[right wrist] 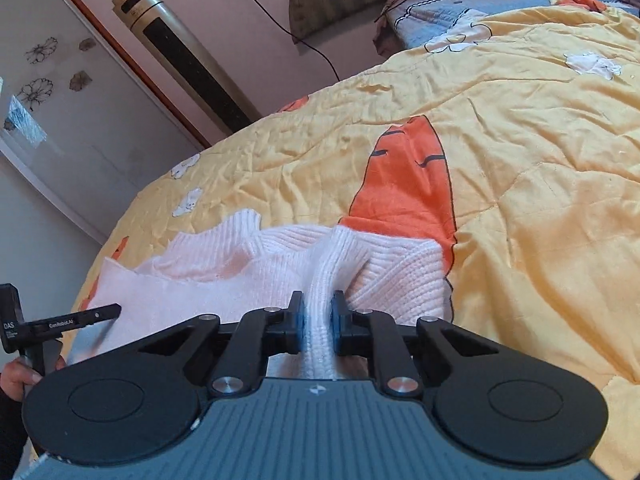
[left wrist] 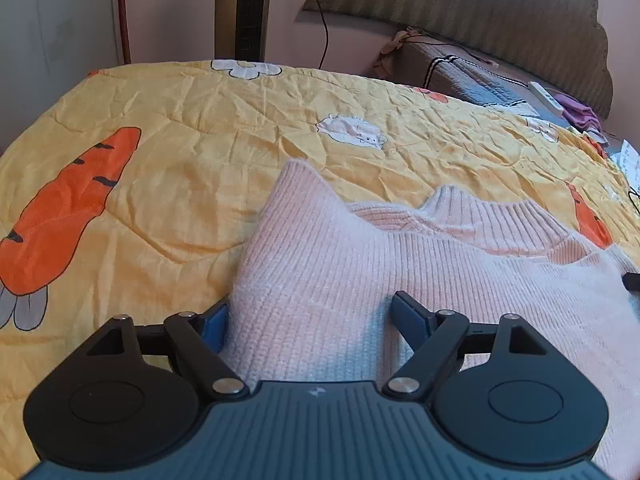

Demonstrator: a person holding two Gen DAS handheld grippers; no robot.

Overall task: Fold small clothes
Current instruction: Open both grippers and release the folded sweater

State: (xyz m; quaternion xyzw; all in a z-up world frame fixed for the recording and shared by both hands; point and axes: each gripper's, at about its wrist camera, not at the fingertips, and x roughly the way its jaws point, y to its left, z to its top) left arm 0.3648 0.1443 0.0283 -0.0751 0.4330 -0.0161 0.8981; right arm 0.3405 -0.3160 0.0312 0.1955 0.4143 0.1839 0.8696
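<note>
A pale pink ribbed sweater point(left wrist: 400, 264) lies on the yellow carrot-print quilt point(left wrist: 192, 184), collar toward the far side. My left gripper point(left wrist: 312, 316) stands wide open over its near left part. The left pad point(left wrist: 214, 322) sits at the sweater's folded side edge and the right pad point(left wrist: 408, 314) rests on the knit. In the right wrist view my right gripper point(right wrist: 318, 314) is shut on a raised ridge of the sweater point(right wrist: 340, 256) near its right side. The left gripper's finger point(right wrist: 80, 318) and a hand point(right wrist: 16, 376) show at the left edge.
A tall tower fan point(right wrist: 180, 56) stands beside the bed by a flower-print door point(right wrist: 52, 92). At the bed's head are a padded headboard point(left wrist: 500, 12), a grey pillow point(left wrist: 468, 76), a white remote point(left wrist: 546, 98), purple cloth point(left wrist: 580, 114) and a black cable point(left wrist: 324, 28).
</note>
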